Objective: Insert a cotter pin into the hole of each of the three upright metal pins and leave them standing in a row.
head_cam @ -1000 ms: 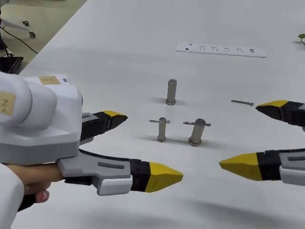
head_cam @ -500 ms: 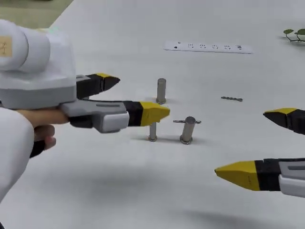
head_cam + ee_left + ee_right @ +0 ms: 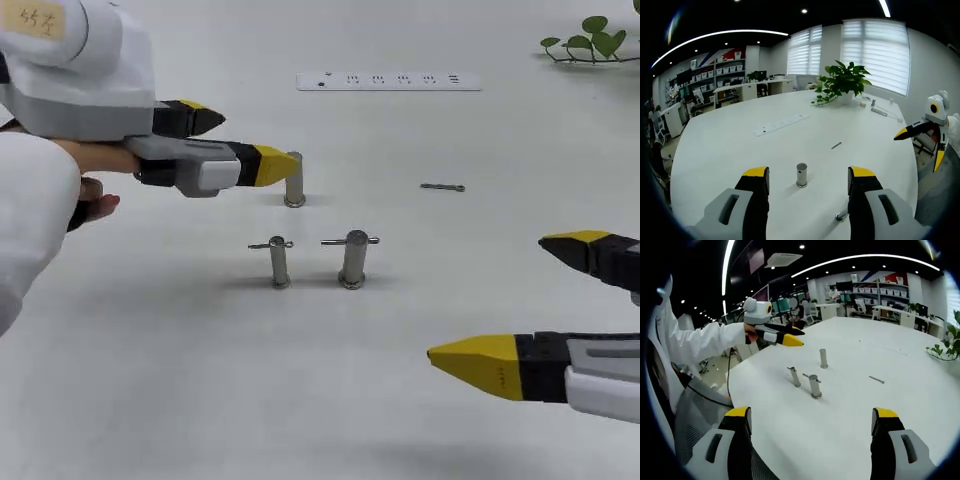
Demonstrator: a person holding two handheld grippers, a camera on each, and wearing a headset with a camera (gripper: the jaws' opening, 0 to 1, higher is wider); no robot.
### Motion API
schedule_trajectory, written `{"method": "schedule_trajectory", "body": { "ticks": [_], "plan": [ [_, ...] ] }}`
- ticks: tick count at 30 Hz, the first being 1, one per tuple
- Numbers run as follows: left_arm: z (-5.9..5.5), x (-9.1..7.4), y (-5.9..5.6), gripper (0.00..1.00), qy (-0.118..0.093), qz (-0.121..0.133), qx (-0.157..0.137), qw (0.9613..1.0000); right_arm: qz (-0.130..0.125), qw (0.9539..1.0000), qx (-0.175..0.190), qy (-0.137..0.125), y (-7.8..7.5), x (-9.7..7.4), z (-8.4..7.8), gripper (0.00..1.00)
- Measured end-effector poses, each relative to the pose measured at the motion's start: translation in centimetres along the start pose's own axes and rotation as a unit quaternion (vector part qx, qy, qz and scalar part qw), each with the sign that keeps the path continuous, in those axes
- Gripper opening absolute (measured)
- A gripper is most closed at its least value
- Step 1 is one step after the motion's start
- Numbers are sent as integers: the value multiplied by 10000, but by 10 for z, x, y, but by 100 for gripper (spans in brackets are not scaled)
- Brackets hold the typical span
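Three upright metal pins stand on the white table. Two in front, the left pin (image 3: 279, 262) and the right pin (image 3: 352, 258), each carry a cotter pin through the head. The bare pin (image 3: 294, 181) stands behind them. My left gripper (image 3: 235, 142) is open, level with the bare pin (image 3: 801, 175), which stands ahead between its jaws, untouched. A loose cotter pin (image 3: 443, 187) lies to the right. My right gripper (image 3: 505, 300) hangs open at the near right, well short of the pins (image 3: 814, 385).
A white power strip (image 3: 388, 81) lies at the back of the table, and a potted plant (image 3: 590, 40) sits at the far right. A person's white sleeve and hand (image 3: 715, 340) hold the left gripper.
My left gripper has moved up and away from the near left to beside the bare pin. The head camera has shifted. The right gripper has barely moved.
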State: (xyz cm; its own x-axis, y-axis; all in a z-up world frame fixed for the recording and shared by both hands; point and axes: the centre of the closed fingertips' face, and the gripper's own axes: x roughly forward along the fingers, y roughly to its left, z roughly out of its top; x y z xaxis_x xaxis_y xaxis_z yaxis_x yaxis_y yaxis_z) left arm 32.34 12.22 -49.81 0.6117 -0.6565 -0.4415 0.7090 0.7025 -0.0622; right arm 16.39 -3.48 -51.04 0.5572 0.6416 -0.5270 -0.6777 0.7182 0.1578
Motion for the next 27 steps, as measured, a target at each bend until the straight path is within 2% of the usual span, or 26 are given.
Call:
{"method": "schedule_trajectory", "body": {
  "ticks": [2,6,8,12,16,18,24,27],
  "plan": [
    [1,6,-2,59,45,-33,54,10000,-21,10000,51,-25,1,0,0,98],
    [-4,22,5,57,156,-113,71,9998,-54,9999,134,-89,1,1,3,97],
    [-9,31,7,53,235,-144,53,9996,-47,9998,147,-102,3,1,4,97],
    [-21,42,7,52,412,-196,46,9989,-63,9998,165,-92,5,1,5,97],
    [-30,51,13,46,478,-241,-9,9986,-76,9998,188,-22,6,2,1,97],
    [-34,54,14,42,530,-297,68,9981,-80,9998,186,18,7,2,-1,96],
    [-35,63,16,30,454,-351,68,9983,-73,9998,169,119,7,0,-6,94],
    [-38,68,16,27,458,-386,103,9982,-112,9997,158,175,6,-1,-9,94]
  ]
}}
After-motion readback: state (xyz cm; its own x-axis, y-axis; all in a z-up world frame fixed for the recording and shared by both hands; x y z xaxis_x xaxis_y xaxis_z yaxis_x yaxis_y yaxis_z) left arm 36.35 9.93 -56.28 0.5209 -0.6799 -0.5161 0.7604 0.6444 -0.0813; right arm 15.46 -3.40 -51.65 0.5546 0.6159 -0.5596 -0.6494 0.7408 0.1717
